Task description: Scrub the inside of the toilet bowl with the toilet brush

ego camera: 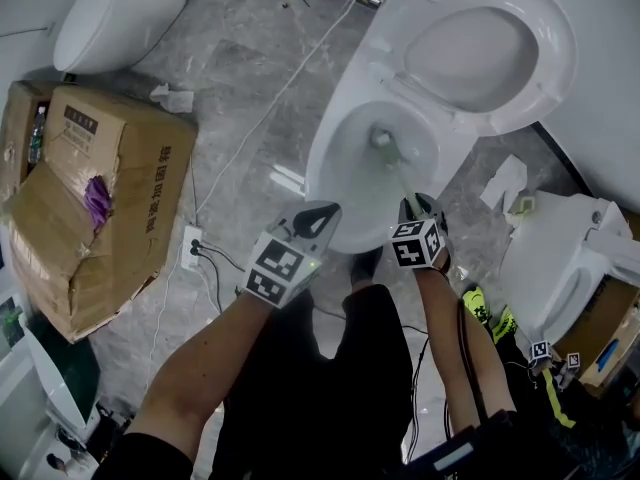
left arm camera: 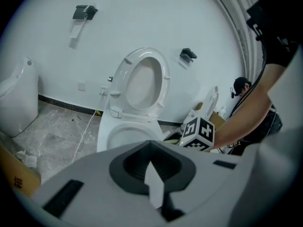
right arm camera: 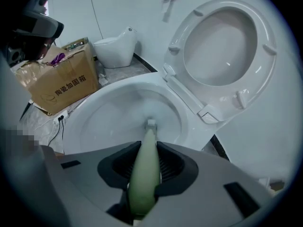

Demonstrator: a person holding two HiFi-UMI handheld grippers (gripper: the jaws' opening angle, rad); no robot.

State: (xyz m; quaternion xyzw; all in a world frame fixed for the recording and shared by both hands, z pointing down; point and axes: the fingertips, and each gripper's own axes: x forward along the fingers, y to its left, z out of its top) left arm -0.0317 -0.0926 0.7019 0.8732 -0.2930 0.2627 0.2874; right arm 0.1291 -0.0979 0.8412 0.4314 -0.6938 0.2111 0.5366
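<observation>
In the head view the toilet bowl stands open, its lid tipped back. The right gripper hangs over the bowl's near rim. The toilet brush runs from it down into the bowl, with the bristle head low in the basin. The left gripper sits just outside the bowl's front rim, apart from the brush.

In the left gripper view the left gripper has its jaws pressed together on nothing, and the bowl lies beyond them.

In the right gripper view the right gripper pinches the brush's pale green handle, and the brush head is at the centre of the bowl.
</observation>
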